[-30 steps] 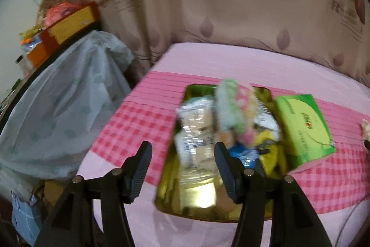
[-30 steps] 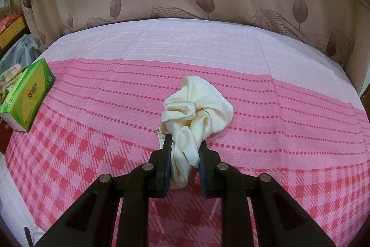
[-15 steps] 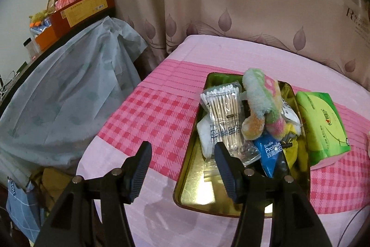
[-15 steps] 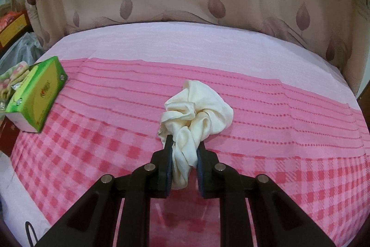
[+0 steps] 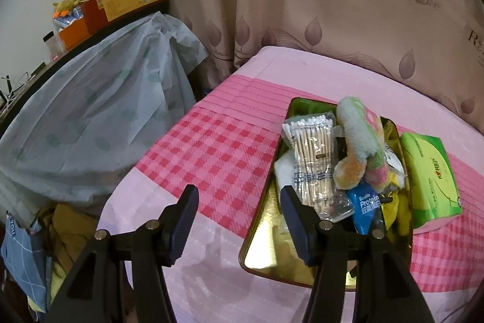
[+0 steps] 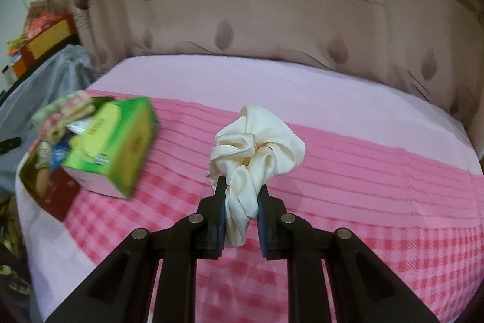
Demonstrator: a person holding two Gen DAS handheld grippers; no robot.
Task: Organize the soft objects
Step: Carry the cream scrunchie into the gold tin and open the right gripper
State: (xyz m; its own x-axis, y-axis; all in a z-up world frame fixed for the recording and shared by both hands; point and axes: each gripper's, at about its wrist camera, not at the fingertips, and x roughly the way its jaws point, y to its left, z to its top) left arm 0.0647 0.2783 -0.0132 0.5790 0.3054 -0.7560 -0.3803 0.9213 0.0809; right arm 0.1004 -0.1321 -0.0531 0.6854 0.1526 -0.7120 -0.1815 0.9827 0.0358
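Right wrist view: jaws still pinch the cream scrunchie (image 6: 257, 147), now nearer the tissue box (image 6: 115, 147); left jaws gape, holding nothing.

Setting: home, lived-in room. My evidence: table under pink checked tablecloth (image 5: 217, 147); behind it leaf-print curtain (image 5: 332, 5) with printed lettering. On cloth: gold tin tray (image 5: 260, 244) of household odds, cotton swab pack (image 5: 311, 147), plush toy (image 5: 360, 141); green tissue pack (image 5: 429, 171) beside it. To my left: furniture under pale dust sheet (image 5: 90, 117), cardboard boxes (image 5: 121, 2) stacked on top.
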